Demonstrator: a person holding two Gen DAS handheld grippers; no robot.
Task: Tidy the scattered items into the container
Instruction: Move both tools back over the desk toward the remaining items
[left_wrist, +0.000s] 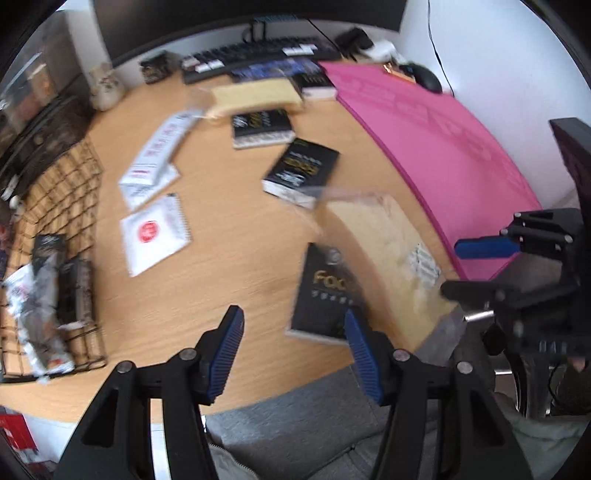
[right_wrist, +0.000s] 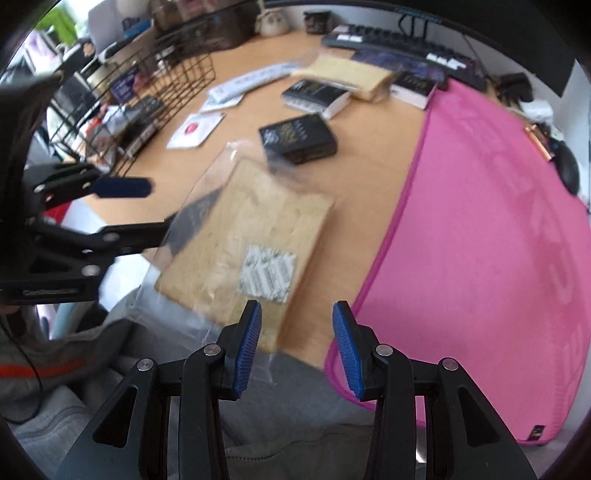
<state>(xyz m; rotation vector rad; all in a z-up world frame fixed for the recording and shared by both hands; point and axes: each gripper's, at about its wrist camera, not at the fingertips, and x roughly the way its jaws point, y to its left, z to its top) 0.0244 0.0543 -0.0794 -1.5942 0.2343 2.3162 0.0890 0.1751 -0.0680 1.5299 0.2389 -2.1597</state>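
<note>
A black wire basket (left_wrist: 55, 206) at the desk's left holds a few packets; it also shows in the right wrist view (right_wrist: 140, 85). My left gripper (left_wrist: 293, 354) is open over the desk's front edge, beside a black box (left_wrist: 325, 291) that lies under a bagged slab of bread (left_wrist: 384, 236). My right gripper (right_wrist: 297, 347) is open and empty, just short of that bagged bread (right_wrist: 251, 243). More black boxes (left_wrist: 301, 170) (right_wrist: 299, 138), white sachets (left_wrist: 155, 232) (right_wrist: 195, 129) and another bread bag (left_wrist: 255, 96) lie scattered on the desk.
A pink mat (left_wrist: 439, 144) (right_wrist: 487, 240) covers the desk's right side. A keyboard (left_wrist: 258, 55), a monitor, a mouse (right_wrist: 569, 170) and a small ceramic jar (left_wrist: 105, 86) stand along the back. The right gripper shows in the left wrist view (left_wrist: 480, 266).
</note>
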